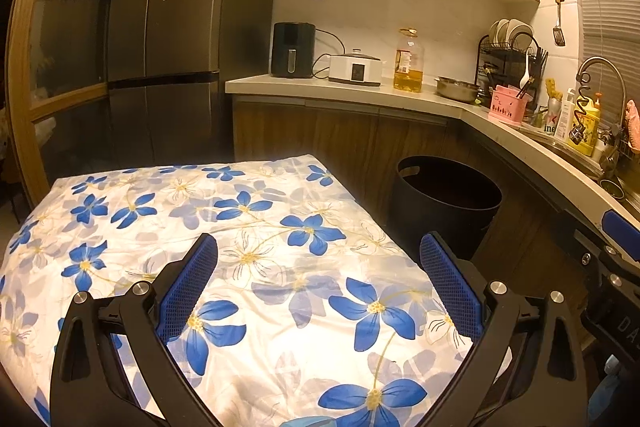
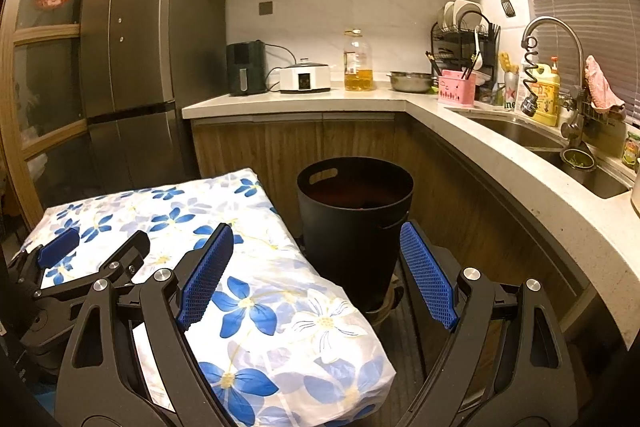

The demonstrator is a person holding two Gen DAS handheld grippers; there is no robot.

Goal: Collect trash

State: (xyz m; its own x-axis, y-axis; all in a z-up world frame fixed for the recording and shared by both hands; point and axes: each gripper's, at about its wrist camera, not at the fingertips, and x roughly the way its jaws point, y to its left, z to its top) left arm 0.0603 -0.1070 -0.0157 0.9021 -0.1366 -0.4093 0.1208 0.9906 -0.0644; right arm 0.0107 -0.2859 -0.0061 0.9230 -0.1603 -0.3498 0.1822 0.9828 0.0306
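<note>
A black round bin (image 2: 356, 227) with handle slots stands on the floor beside a table under a blue-flowered cloth (image 1: 280, 227). The bin (image 1: 448, 203) also shows right of the table in the left wrist view; its inside looks dark. My left gripper (image 1: 319, 241) hovers open over the cloth with nothing between its blue pads. My right gripper (image 2: 316, 231) is open too, one finger over the table's right edge and the other in front of the bin. In the right wrist view the left gripper (image 2: 98, 245) sits at the left, over the cloth.
An L-shaped counter (image 2: 304, 101) wraps behind and to the right, carrying an air fryer (image 2: 246, 69), a cooker (image 2: 305, 78), an oil bottle (image 2: 358, 63) and a dish rack (image 2: 464, 39). A sink with faucet (image 2: 552, 39) is at right. A tall fridge (image 2: 148, 67) stands at back left.
</note>
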